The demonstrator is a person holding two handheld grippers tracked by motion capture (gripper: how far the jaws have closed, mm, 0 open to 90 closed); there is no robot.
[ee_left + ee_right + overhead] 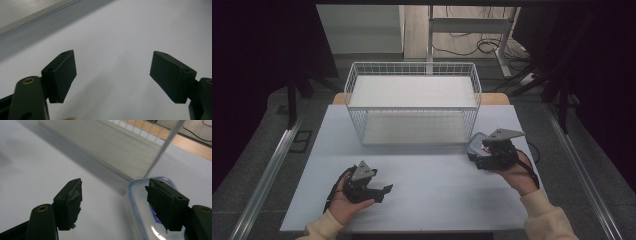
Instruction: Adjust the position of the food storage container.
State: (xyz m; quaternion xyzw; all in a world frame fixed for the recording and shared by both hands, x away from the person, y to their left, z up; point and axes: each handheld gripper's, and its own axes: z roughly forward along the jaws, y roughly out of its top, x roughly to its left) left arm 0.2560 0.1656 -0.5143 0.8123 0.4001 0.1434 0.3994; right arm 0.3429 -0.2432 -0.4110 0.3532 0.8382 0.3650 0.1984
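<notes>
A clear plastic container [475, 141] with a blue rim lies on the table just off the front right corner of a white wire basket [412, 65]. My right gripper [477, 157] is open and held right beside it. In the right gripper view, one jaw of the right gripper [113, 200] hangs over the container [140, 203] and the other over bare table; nothing is gripped. My left gripper [383, 194] is open near the table's front left. Bare tabletop shows between the pads of the left gripper [112, 75].
The pale table [437, 175] has open room in the middle, in front of the basket. A basket wire [162, 147] rises just behind the container. A metal rail [267, 175] runs along the floor to the left. Cables and a desk frame lie beyond the basket.
</notes>
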